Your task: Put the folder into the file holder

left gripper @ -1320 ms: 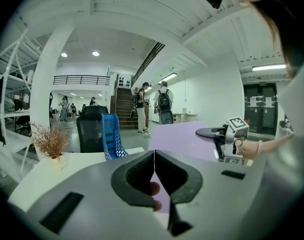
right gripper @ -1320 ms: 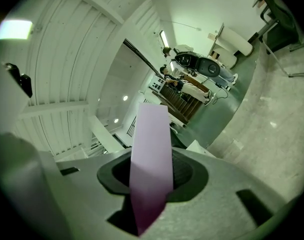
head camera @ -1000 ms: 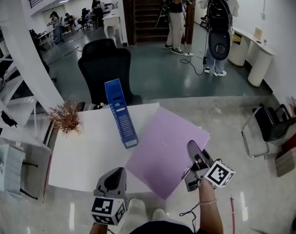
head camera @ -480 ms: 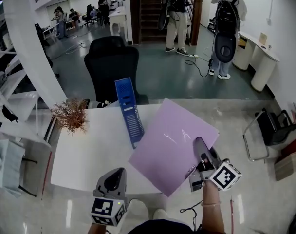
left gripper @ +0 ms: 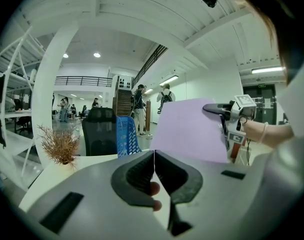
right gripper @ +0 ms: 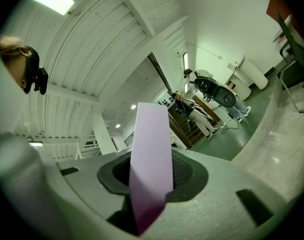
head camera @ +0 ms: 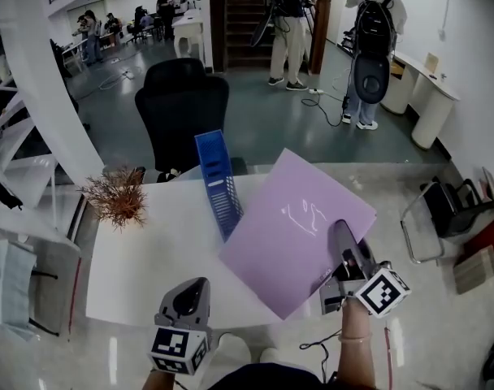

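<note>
1. Lilac folder (head camera: pixel 300 226) was clamped near its right edge by the right gripper (head camera: pixel 342 232), whose jaws were closed on the sheet. It was held tilted above the right part of the white table (head camera: pixel 149 258).
2. The folder's lower left edge lay just beside the blue file holder (head camera: pixel 218 185) standing on the table; contact could not be confirmed.
3. The left gripper (head camera: pixel 197 287) was at the table's near edge, jaws pressed together with nothing between them.
4. A dried plant (head camera: pixel 117 201) stood at the table's left.
</note>
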A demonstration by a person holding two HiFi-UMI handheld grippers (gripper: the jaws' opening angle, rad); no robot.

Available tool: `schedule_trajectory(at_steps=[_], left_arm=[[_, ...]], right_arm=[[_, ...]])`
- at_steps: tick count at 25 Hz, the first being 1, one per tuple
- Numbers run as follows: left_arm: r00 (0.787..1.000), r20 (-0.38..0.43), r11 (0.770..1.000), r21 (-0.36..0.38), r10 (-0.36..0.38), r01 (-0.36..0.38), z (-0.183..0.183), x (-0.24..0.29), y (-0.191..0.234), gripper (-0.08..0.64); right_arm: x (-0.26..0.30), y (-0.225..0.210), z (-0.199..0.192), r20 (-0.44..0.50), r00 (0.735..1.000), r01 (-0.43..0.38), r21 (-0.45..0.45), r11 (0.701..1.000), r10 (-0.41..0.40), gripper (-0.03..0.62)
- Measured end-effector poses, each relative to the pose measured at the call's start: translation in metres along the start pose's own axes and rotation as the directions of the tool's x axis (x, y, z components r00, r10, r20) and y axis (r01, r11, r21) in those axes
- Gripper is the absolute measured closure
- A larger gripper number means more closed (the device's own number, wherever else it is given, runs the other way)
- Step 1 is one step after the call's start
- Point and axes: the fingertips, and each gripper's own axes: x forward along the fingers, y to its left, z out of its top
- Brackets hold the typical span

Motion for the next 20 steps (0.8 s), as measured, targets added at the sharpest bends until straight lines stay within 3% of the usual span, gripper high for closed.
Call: schedule_trajectory(at_steps=[16,20], left_arm=[[0.997,0.012,0.997,0.001,-0.079,0.079,0.007,0.009,0.054,0.554],[0.996,0.05,0.997,0.026,-0.073,0.072,0.009,0.01,0.074,0.554]], right_arm=[[0.028,0.04,0.011,0.126,0.989,0.092,-0.125,0.988,-0.076,0.456],[0.037,0.053,0.009,0.145,0.986,0.11,-0.168,0.98,-0.086,0.456]])
